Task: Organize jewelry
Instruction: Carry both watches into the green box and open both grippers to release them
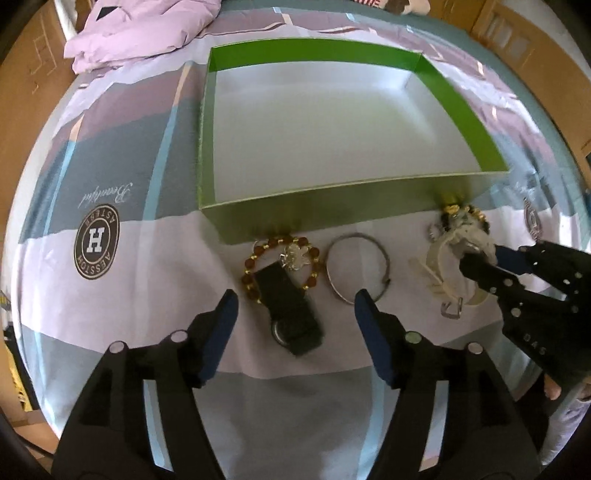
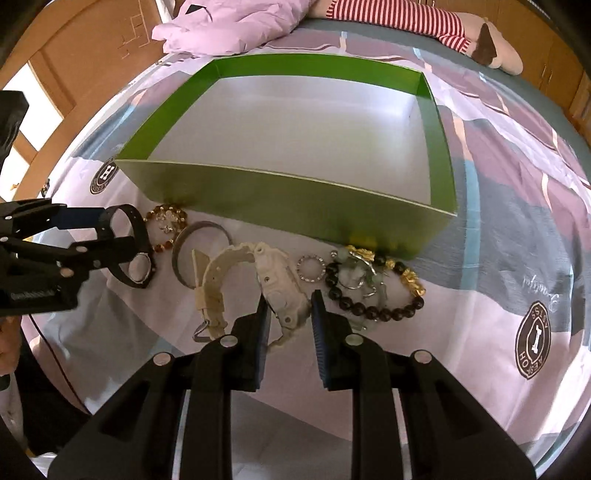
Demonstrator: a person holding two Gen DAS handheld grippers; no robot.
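Right gripper (image 2: 288, 325): black frame with blue-padded fingers, set on either side of the case of a cream-white plastic wristwatch (image 2: 275, 291); the pads are at the case's sides, but actual contact cannot be told.
Left gripper (image 1: 295, 314): fingers wide apart, straddling a black wristwatch with a broad black strap (image 1: 291, 314) and not touching it.
Black watch: lies flat on the bedsheet, its strap overlapping a bracelet of amber-brown and gold beads with a silver charm (image 1: 284, 258).
Thin bangle: a plain silver-grey metal hoop (image 1: 356, 269), just right of the amber bracelet, between the two watches.
White watch: on the sheet right of the bangle, its strap curled in an arc.
Other jewelry: a small sparkly silver ring (image 2: 311, 268) beside the white watch, then a bracelet of dark round beads with gold charms (image 2: 384, 295), tangled with pale green and silver pieces.
Box: a large open green cardboard tray with a white floor (image 1: 461, 107), just behind the row of jewelry, nothing inside.
Surface: a patchwork-print bedsheet in lilac, grey and blue (image 1: 122, 291), with a crumpled lilac quilt (image 1: 140, 33) behind the box.
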